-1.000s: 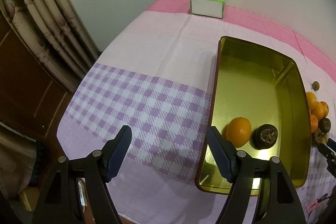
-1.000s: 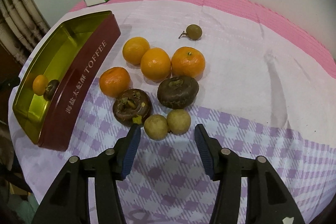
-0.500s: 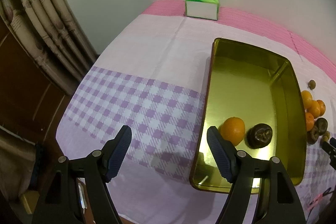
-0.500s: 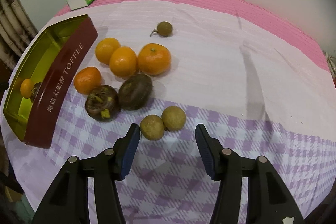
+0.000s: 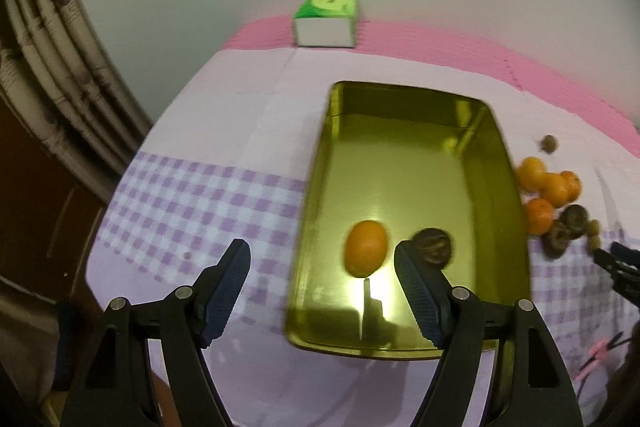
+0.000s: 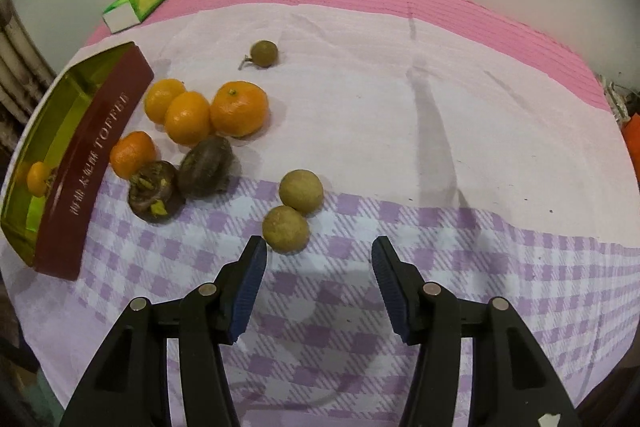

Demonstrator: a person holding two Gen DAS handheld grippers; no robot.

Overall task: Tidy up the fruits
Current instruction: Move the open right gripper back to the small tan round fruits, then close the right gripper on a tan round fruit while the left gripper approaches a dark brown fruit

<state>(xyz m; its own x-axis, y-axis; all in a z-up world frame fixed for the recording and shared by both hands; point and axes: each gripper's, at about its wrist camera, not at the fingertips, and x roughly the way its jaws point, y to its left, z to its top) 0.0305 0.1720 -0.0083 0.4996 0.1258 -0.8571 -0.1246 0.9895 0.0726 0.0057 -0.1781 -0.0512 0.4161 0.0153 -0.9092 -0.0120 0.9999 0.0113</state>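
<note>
While right gripper (image 6: 318, 251) fingers gape empty, nearest longan (image 6: 285, 229) just beyond left fingertip (image 6: 256, 247).

My left finger (image 5: 416, 287) covers part of the dark fruit (image 5: 434, 247); the far fruits (image 5: 548, 191) blur together.

Left tongs (image 5: 322, 261) spread wide and empty, right tongs (image 6: 318, 255) partly open, both angled downward

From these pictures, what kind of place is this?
Probably a room in a home: a table under a checked purple tablecloth, a toffee tin beside loose oranges, and a curtain by the wall.
</note>
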